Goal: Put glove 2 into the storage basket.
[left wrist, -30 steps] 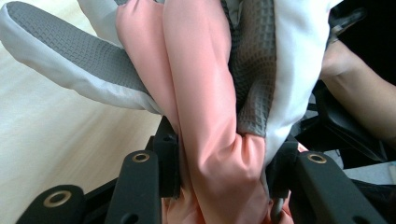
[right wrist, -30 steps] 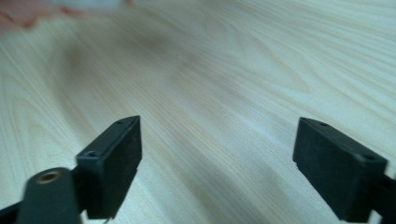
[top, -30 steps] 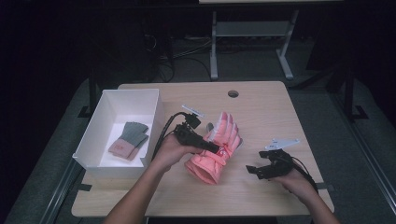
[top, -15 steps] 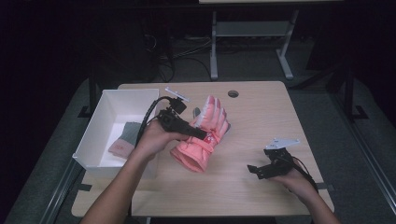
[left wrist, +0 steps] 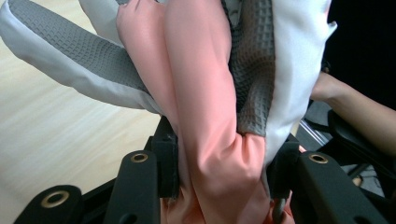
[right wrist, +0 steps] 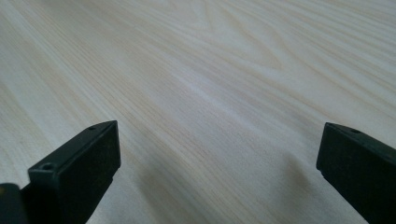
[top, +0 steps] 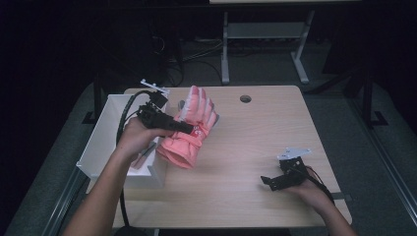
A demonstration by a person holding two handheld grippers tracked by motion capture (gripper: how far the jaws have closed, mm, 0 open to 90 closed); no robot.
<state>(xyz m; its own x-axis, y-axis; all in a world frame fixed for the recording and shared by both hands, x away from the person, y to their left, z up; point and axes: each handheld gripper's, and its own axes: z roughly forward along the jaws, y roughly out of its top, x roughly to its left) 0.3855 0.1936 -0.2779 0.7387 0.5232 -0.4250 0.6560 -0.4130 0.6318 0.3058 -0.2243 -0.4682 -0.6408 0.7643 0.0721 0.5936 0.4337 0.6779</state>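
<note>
Glove [top: 189, 132] pinched in left claw [top: 189, 129] above wood table [top: 255, 147]; right claw [top: 268, 181] gaping, empty; dark room.

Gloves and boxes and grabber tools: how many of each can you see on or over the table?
Pink gloves: 1, the pink glove, pinched in the left gripper
White boxes: 1, the white box at the table's left edge
Grippers: 2, the left one and the right gripper, open above bare wood
Total: 4
</note>
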